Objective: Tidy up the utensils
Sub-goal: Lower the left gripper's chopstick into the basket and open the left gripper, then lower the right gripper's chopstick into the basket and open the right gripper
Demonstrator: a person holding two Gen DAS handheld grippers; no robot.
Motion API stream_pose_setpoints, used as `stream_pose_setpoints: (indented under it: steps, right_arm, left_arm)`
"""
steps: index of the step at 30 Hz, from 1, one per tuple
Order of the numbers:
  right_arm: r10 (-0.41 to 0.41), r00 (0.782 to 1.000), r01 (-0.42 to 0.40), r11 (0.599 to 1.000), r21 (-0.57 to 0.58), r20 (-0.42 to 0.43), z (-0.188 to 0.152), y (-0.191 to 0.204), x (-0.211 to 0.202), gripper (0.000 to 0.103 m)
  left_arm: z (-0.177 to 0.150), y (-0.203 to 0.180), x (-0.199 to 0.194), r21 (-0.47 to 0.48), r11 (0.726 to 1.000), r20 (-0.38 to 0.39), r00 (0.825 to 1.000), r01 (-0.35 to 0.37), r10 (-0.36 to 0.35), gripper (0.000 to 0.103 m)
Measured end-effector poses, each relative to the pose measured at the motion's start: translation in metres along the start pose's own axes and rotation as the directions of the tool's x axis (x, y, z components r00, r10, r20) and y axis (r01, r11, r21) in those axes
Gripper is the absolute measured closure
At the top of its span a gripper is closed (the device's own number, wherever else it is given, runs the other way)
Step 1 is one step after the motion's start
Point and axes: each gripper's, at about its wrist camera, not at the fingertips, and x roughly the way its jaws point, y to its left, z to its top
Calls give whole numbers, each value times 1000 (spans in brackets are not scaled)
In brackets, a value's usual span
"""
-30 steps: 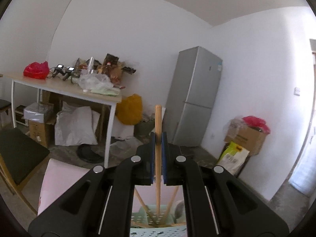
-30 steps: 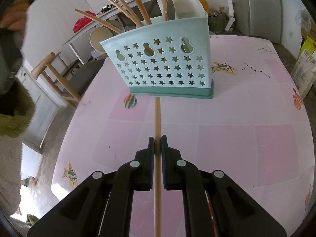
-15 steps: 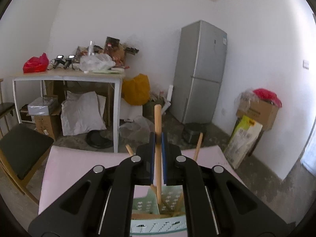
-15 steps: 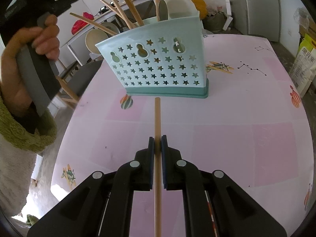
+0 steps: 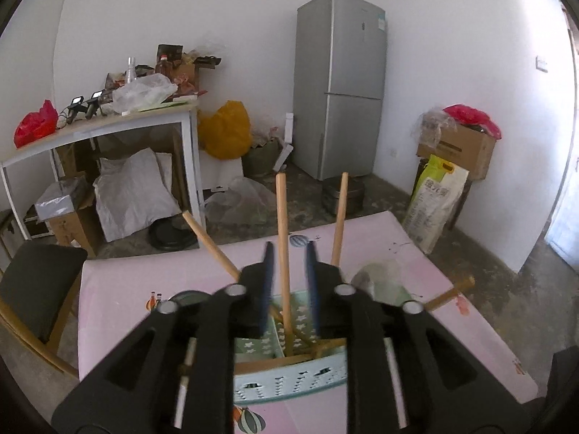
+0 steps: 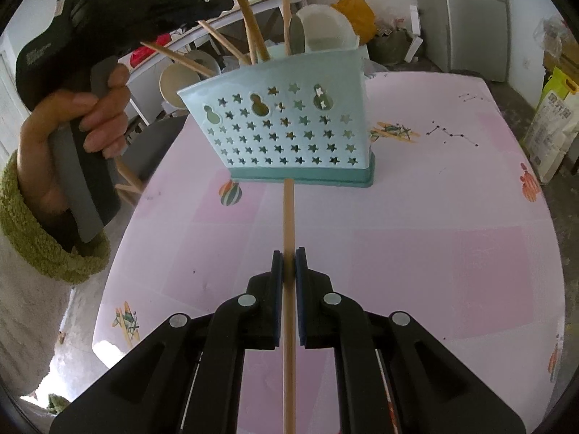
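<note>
Left gripper jaws have just been opening: pads clear of the wooden stick standing between them, its lower end down in the teal holder. Right gripper pinches a second stick, tip at the holder's base on the pink table.

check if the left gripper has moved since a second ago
Yes. The left gripper has come down toward the teal holder, judged against the fridge; its jaws have just opened off the wooden stick.
</note>
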Motion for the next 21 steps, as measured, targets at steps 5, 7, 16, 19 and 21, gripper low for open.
stream_pose_setpoints:
  steps: [5,7,16,19,21]
  right_arm:
    - [6,999,-6,1000,-2,42,13,0,-16,96]
    - [6,997,-5,1000,-13,73,23,1,-26,96]
    - [79,948,-53,994,-95,309,92,26,-79,96]
    - [115,913,-78,991,-109,390,117,35,-86,96]
    - [134,886,-97,990,-105,443,135,40,-87,96]
  left_arm:
    - [6,-3,-32,28,1000,68,998,3,-5,57]
    - [7,0,-46,22,1000,82,997,4,-6,52]
    - [-19,42,-121,-91,993,107,991,-74,83,38]
    - [-39,55,-137,-114,987,71,990,-111,120,34]
    - [-54,62,-143,-127,983,41,990,-131,137,31]
